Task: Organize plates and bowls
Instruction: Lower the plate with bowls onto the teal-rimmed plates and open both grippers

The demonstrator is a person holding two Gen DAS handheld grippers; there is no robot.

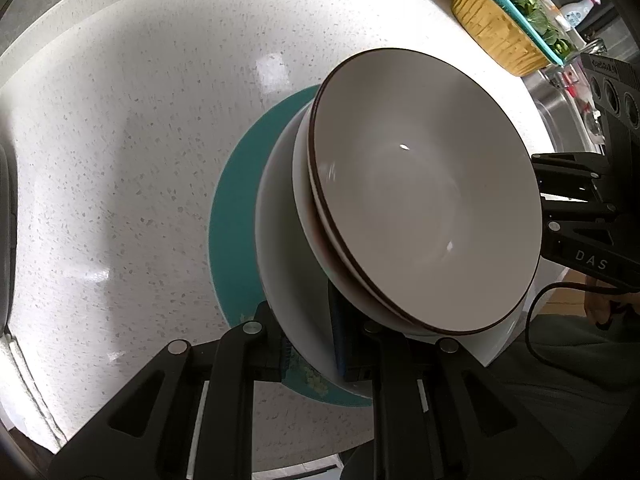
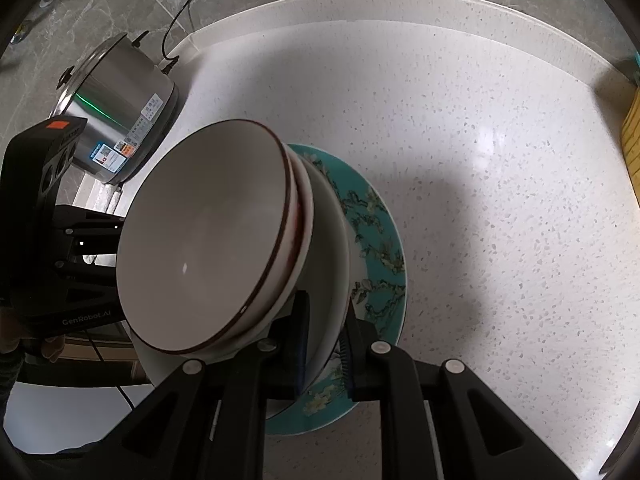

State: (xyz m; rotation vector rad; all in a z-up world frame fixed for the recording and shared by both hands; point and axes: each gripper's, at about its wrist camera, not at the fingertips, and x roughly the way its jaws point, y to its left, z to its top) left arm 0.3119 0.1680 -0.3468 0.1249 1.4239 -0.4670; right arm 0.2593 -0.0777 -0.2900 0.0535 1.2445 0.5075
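The whole stack hangs between two grippers, one on each side of its rim, so what matters for the next move is keeping the two grips level with each other.

Nearest the left wrist camera, the left gripper (image 1: pixel 320 344) has its fingers drawn nearly together on the edge of the white plate (image 1: pixel 288 280), pinching that rim together with the edge of the teal plate (image 1: pixel 228 220) beneath it. Nearest the right wrist camera, the right gripper (image 2: pixel 324 344) is likewise closed tight on the opposite rim of the same two plates, one finger above the white plate and one under the teal one.

Taking the teal plate as the landmark: the white plate lies directly on it, and two brown-rimmed bowls (image 1: pixel 424 200), nested one inside the other, sit on top of that. Beyond and below the teal plate is the speckled counter (image 1: pixel 140 140); whether the plate touches it I cannot tell.

Farther off from the teal plate, a steel cooker (image 2: pixel 116 120) stands at the counter's far left corner, and a yellow basket (image 1: pixel 492 28) with a turquoise tray of greens sits off to the right, beside the sink.

With the bowls loose on top, any tilt between the two hands would likely slide them.
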